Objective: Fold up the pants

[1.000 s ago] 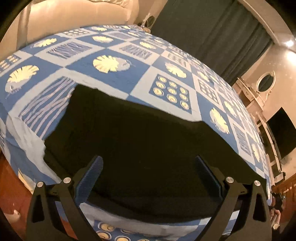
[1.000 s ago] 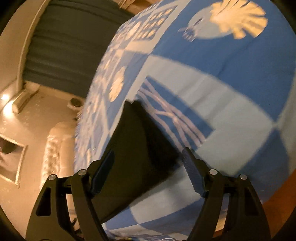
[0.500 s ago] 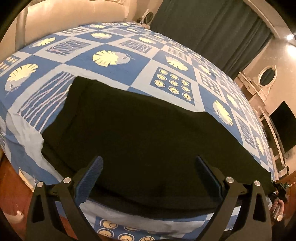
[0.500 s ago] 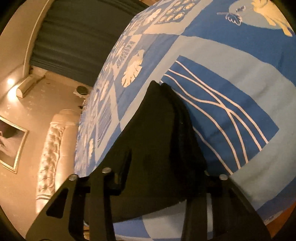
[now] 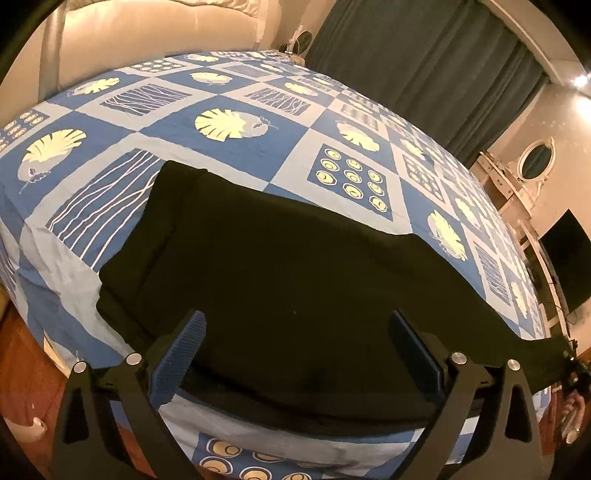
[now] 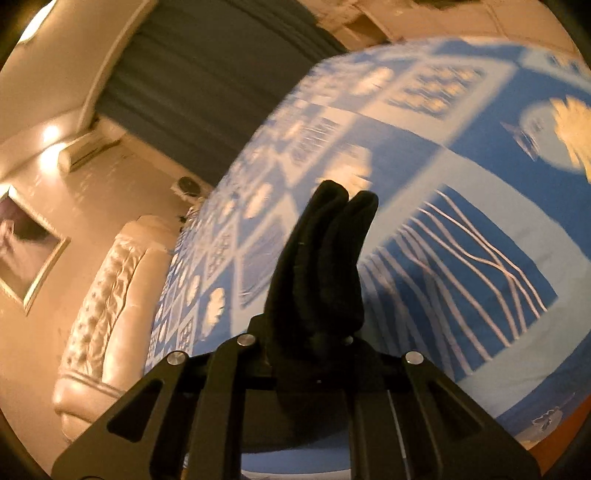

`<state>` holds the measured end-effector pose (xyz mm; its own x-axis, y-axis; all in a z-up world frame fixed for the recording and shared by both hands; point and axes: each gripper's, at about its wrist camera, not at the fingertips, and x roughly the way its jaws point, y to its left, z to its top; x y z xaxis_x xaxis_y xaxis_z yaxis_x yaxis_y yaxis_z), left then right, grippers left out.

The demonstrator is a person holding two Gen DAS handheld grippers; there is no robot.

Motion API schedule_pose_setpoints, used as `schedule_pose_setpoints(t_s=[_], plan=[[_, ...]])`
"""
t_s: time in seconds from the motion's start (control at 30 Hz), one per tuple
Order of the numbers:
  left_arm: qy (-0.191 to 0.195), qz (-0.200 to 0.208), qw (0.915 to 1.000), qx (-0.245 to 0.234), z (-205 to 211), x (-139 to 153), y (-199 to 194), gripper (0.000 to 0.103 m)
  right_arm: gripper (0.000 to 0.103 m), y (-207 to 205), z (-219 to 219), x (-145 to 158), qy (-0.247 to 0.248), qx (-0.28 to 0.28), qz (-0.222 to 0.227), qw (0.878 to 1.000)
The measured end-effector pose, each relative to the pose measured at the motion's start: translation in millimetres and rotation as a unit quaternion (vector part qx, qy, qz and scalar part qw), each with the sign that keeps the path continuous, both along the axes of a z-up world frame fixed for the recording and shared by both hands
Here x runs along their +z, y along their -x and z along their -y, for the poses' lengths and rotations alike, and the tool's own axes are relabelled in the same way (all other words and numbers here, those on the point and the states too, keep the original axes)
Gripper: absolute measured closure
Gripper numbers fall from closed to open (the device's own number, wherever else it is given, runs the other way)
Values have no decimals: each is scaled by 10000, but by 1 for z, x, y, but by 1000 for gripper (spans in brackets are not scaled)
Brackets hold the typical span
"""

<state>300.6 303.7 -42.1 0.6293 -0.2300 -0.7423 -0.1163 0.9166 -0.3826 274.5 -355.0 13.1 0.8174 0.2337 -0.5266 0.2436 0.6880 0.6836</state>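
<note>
Black pants (image 5: 295, 280) lie spread across the near part of a bed with a blue patterned cover (image 5: 229, 147). My left gripper (image 5: 295, 350) hovers open just above their near edge, its blue-padded fingers (image 5: 177, 354) wide apart with nothing pinched. In the right wrist view my right gripper (image 6: 317, 332) is shut on a bunched end of the pants (image 6: 321, 266), which stands up in two thick folds between its fingers, lifted above the bedcover (image 6: 480, 258). At the far right of the left wrist view the pants' end rises off the bed toward a hand (image 5: 572, 402).
A cream padded headboard (image 5: 147, 33) lies beyond the bed, dark curtains (image 5: 424, 55) behind it. A dressing table with an oval mirror (image 5: 535, 166) and a dark screen (image 5: 565, 258) stand at right. Wooden floor (image 5: 22, 369) shows past the bed's near corner.
My right gripper closed on the pants' end and lifted it off the bed, rolling as it rose. The left gripper stayed open and nearly still; the pants shifted slightly in its view.
</note>
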Motion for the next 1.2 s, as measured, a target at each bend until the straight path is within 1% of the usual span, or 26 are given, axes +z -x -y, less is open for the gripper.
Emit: schedule_pose_setpoints(t_s=[0.13, 0.23, 0.33, 0.4, 0.43, 0.57, 0.7, 0.87, 1.0, 1.2], plan=[[83, -1, 10000, 15, 0, 0, 0, 5, 93, -11, -45, 33, 523, 361, 158, 9979], [46, -11, 10000, -51, 3, 0, -1, 5, 93, -21, -86, 51, 989, 658, 194, 9927], [-52, -13, 9999, -128, 6, -1, -1, 5, 93, -33, -128, 65, 1521, 924, 136, 9839], [-89, -12, 9998, -158, 7, -1, 0, 5, 93, -41, -154, 68, 1728, 1119, 106, 9785], [-80, -6, 9998, -159, 7, -1, 0, 5, 93, -44, -164, 68, 1755, 1192, 96, 9772], [-5, 8, 9999, -142, 6, -1, 0, 5, 93, -57, -205, 61, 1888, 1452, 31, 9712], [-80, 73, 9998, -152, 7, 2, 1, 5, 93, -69, -245, 49, 2096, 1676, -92, 9633], [-81, 112, 9998, -164, 8, 4, 1, 5, 93, -83, -296, 21, 2332, 2055, -319, 9499], [-50, 108, 9998, -159, 6, 4, 0, 5, 93, -90, -325, 1, 2355, 2283, -472, 9435], [-7, 101, 9999, -128, 5, 4, 0, 5, 93, -95, -366, -27, 2591, 2568, -675, 9286]])
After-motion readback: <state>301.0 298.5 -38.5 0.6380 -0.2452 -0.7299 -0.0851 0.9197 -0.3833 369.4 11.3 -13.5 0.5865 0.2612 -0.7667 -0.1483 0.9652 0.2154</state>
